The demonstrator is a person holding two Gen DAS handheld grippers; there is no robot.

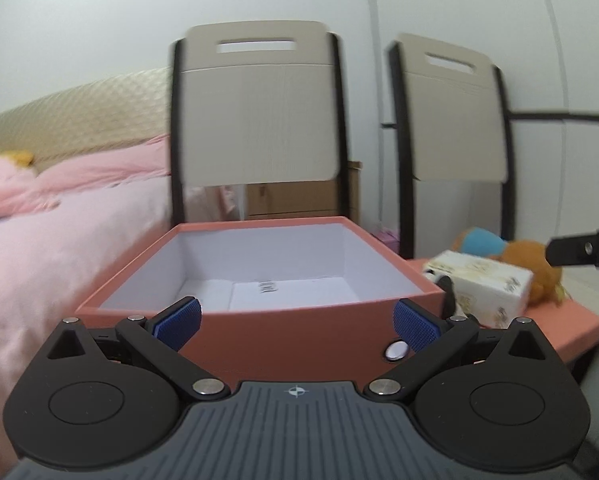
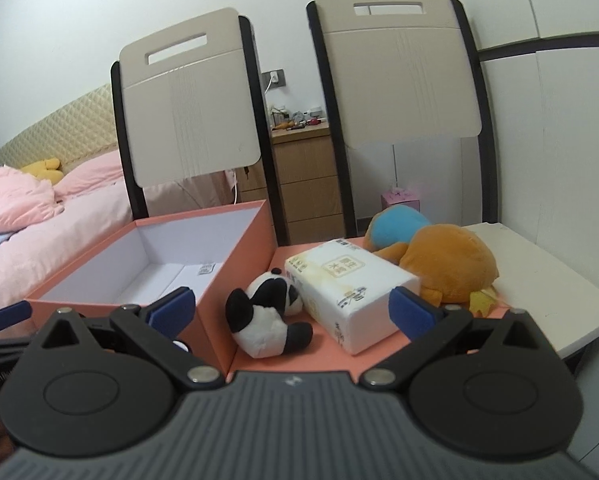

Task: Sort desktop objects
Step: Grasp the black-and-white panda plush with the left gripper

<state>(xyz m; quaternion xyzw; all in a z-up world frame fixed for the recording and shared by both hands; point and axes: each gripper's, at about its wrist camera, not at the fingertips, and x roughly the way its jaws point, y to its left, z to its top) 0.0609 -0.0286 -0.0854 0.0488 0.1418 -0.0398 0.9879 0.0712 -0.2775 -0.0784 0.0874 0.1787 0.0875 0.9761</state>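
Beside rigid salmon box (image 2: 139,264): soft panda plush (image 2: 265,320), glossy tissue pack (image 2: 351,296); both grippers (image 1: 297,324) (image 2: 291,312) gaped wide, empty.

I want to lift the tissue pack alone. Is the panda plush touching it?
Touching. In the right wrist view the panda plush has its head pressed against the tissue pack, no gap between them.

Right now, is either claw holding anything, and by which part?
Nothing is held. The left claw is open in front of the pink box; the right claw is open, short of the panda plush and tissue pack.
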